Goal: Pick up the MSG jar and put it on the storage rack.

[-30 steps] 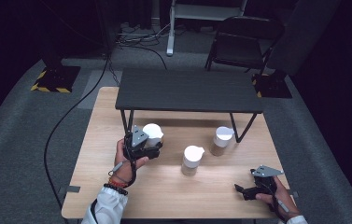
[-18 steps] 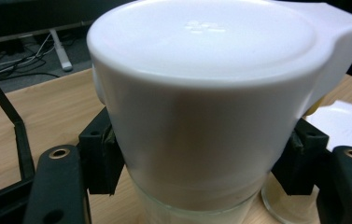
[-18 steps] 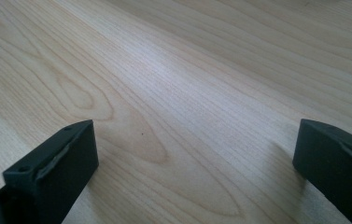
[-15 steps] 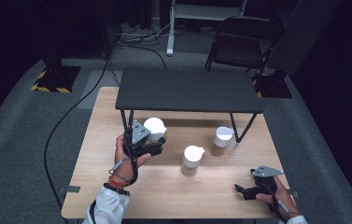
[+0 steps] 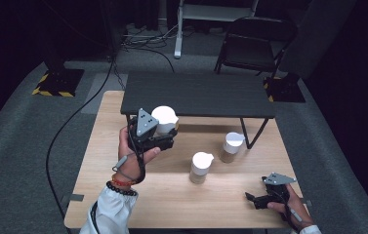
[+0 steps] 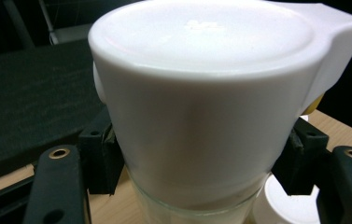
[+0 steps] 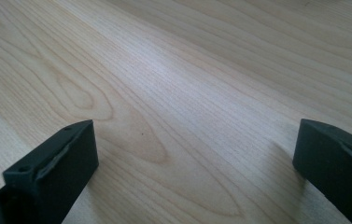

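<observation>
One light wooden table [image 5: 137,195], occupying the lower centre of the high view, with grey carpet around it. One small black table [image 5: 196,95] standing on the wooden top at its far edge, its thin legs reaching down onto the wood right of centre. One left gripper [image 5: 159,132], held in the person's left hand [image 5: 130,153] left of centre, clamped on a glass jar with a white lid [image 5: 164,119]; the jar is lifted and sits in the frame against the near edge of the black table. In the left gripper view the jar [image 6: 201,107] stands upright between the two black jaws, which press its sides just under the lid; the lid has a tab projecting at upper right, and the dark tabletop lies behind at left. Two further white-lidded jars on the wood: one [image 5: 200,167] near the middle, one [image 5: 230,146] up and to its right, just beside a leg of the black table, the two standing apart. One right gripper [image 5: 252,199] at the lower right of the high view, low over the bare wood, well apart from the jars; its jaws stand wide apart with only wood grain [image 7: 187,116] between them. One black folding chair [image 5: 250,44] on the carpet at upper right. Cables on the floor at upper centre.
</observation>
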The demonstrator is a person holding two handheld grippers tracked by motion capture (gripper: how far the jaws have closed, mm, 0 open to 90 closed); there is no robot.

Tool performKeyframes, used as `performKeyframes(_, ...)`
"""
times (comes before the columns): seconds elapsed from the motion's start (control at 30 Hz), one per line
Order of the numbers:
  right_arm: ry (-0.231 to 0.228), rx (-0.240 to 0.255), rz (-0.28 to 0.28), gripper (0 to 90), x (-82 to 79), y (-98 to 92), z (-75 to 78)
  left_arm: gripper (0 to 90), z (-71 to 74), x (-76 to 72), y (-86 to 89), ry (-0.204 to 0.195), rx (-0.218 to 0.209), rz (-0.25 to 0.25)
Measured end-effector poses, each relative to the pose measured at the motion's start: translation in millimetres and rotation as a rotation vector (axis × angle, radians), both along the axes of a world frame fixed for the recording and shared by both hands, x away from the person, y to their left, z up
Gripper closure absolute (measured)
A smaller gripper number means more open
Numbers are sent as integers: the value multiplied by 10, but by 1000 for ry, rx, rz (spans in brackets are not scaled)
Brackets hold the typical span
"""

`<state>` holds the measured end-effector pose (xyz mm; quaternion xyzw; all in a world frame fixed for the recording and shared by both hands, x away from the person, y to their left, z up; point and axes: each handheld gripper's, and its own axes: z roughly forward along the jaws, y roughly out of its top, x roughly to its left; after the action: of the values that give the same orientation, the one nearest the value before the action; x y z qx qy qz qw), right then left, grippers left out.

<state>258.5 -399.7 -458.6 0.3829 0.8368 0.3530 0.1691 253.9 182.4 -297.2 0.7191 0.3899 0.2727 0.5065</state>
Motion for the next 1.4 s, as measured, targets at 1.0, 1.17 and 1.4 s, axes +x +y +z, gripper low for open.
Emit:
performKeyframes(1.0, -1, 0, 0, 0, 5, 2, -1, 302, 419, 421, -65, -44, -53, 29)
performKeyframes(1.17, -1, 0, 1, 0, 5, 1, -1, 302, 412, 530, -73, -51, -63, 44)
performKeyframes(1.4, -1, 0, 1, 0, 5, 2, -2, 302, 438, 698, -126, -56, -53, 54)
